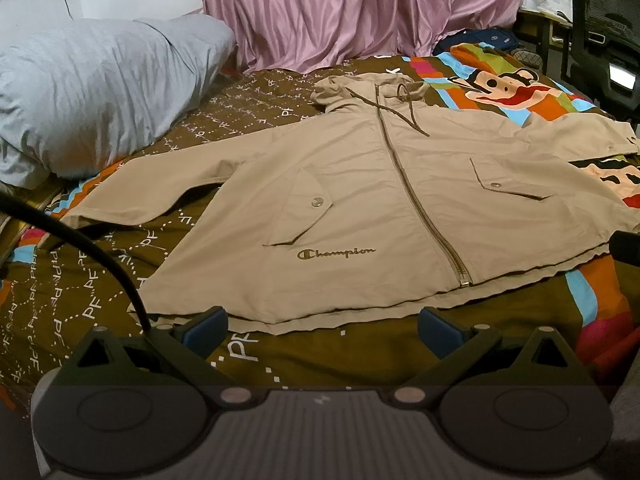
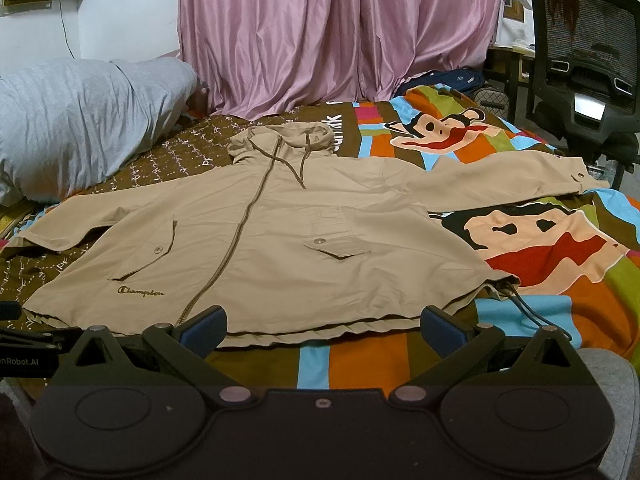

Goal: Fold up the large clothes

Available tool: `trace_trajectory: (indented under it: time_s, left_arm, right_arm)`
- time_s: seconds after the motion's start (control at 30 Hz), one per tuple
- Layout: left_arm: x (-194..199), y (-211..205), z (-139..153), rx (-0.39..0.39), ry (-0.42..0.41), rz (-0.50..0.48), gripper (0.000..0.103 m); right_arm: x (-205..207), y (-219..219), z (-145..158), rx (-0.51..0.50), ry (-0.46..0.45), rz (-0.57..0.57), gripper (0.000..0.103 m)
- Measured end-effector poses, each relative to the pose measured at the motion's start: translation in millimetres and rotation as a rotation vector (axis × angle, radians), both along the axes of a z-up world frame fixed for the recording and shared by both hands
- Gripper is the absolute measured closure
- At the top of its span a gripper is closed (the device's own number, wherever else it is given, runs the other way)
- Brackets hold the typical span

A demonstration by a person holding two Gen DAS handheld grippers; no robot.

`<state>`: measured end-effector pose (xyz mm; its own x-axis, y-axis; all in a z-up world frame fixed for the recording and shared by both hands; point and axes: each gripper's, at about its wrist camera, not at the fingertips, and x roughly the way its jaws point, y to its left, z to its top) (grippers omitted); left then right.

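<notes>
A tan hooded jacket (image 1: 360, 200) lies flat and zipped on the bed, front up, hood at the far end, both sleeves spread out to the sides. The right wrist view shows the same jacket (image 2: 280, 240) with its right sleeve (image 2: 500, 180) stretched across the bedspread. My left gripper (image 1: 322, 330) is open just short of the hem, holding nothing. My right gripper (image 2: 322, 330) is open too, near the hem at the zipper's lower end, with nothing between its blue fingertips (image 2: 204, 326).
A colourful cartoon bedspread (image 2: 400, 360) covers the bed. A grey pillow (image 1: 92, 92) lies at the far left, pink curtains (image 1: 360, 12) hang behind, and a black mesh office chair (image 2: 584, 60) stands at the right. A black cable (image 1: 100, 252) crosses the left wrist view.
</notes>
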<state>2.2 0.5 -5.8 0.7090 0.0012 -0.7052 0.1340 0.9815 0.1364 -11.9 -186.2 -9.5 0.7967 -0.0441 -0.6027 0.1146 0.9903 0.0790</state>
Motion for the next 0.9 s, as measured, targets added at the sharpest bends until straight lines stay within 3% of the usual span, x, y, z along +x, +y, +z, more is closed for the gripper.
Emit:
trace_trajectory:
  time_s: [0.9]
  left_arm:
    - [1.3, -2.9, -5.9, 0.001, 0.008, 0.000, 0.000]
  right_arm:
    - [1.7, -1.0, 0.4, 0.003, 0.006, -0.001, 0.000]
